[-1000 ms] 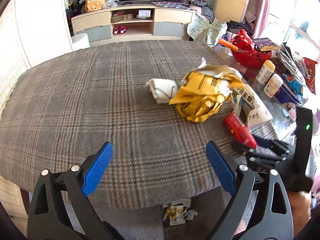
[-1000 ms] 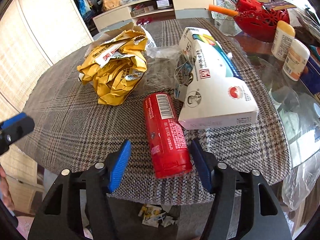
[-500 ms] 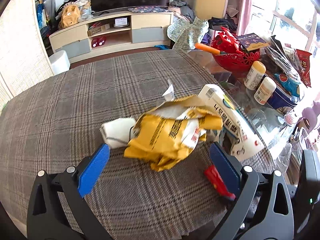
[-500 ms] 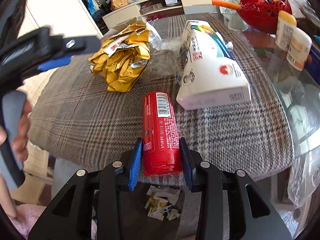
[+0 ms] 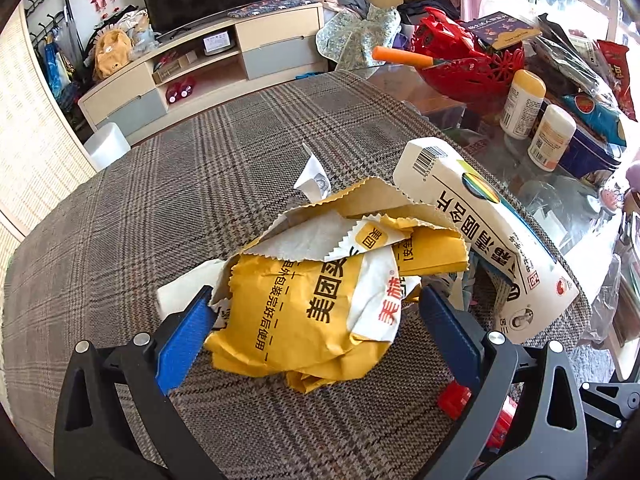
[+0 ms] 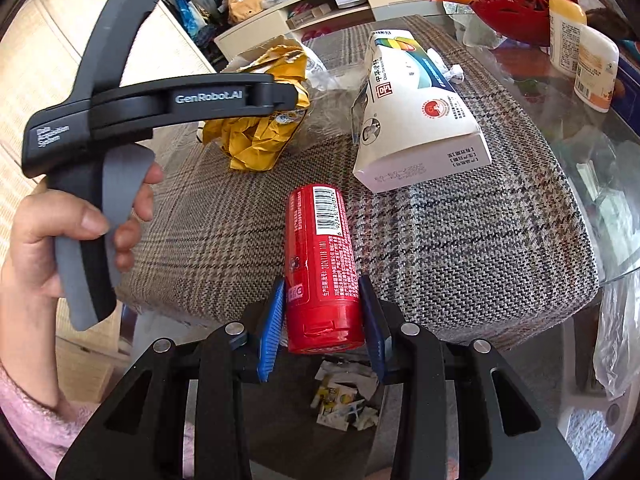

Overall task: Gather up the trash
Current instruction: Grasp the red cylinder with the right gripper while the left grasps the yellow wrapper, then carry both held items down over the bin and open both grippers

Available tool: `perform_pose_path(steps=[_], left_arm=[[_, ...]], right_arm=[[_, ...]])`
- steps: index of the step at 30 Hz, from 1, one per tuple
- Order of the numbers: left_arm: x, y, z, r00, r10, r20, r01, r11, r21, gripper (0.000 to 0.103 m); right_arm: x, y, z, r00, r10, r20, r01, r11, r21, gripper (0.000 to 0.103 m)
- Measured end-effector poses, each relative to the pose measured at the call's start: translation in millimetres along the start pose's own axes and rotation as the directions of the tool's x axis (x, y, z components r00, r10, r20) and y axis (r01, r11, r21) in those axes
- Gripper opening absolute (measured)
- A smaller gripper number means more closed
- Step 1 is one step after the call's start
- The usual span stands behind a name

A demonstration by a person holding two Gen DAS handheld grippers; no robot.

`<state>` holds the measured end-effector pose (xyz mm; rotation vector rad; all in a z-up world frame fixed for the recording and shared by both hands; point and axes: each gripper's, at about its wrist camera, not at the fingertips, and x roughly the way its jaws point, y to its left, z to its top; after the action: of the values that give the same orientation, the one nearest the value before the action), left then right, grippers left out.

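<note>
Both cams sit behind their jaws, angled steeply down at the plaid table (image 5: 168, 216). Left wrist view is close over the yellow paper bag (image 5: 304, 312), facing the TV cabinet (image 5: 208, 68). Right wrist view sits at the table edge, close on the red can (image 6: 322, 264). Shared: bag, white carton (image 6: 416, 120), red basket (image 6: 516, 4), cabinet.
</note>
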<state>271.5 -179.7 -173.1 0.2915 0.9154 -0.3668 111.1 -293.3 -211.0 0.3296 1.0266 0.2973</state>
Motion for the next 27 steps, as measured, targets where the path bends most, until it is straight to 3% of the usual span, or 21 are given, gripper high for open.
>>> perform_pose_path(steps=[5,6,7,8,9,20,27], left_arm=[[4,1,-3,1.0,-0.02,0.014,0.02,1.0,0.0,0.088],[3,3,-4,0.999,-0.028,0.015,0.028,1.0,-0.006,0.083],[2,3,-5,1.0,-0.019,0.015,0.019,1.0,-0.006,0.071],[0,4,-6,1.0,-0.015,0.014,0.016,1.0,-0.006,0.052],[-4,6,-7,1.0,-0.024,0.015,0.024,1.0,-0.019,0.05],[-27,10,-32,0.998,-0.067,-0.02,0.066,0.997,-0.028,0.041],[-56,8,-59,0.999,-0.047,-0.005,0.047,0.998,-0.04,0.04]], right_arm=[[2,5,3,1.0,-0.021,-0.001,0.021,1.0,-0.019,0.037],[2,7,2,1.0,-0.025,-0.001,0.025,0.999,-0.02,0.037],[2,8,0,1.0,-0.026,0.0,0.026,0.999,-0.018,0.037],[2,9,-2,1.0,-0.027,0.001,0.027,0.999,-0.017,0.037],[0,10,-4,1.0,-0.028,0.003,0.028,0.999,-0.016,0.037],[-13,11,-20,1.0,-0.026,0.016,0.025,1.0,0.011,0.037],[-29,17,-31,0.999,-0.038,0.034,0.039,0.999,-0.008,0.037]])
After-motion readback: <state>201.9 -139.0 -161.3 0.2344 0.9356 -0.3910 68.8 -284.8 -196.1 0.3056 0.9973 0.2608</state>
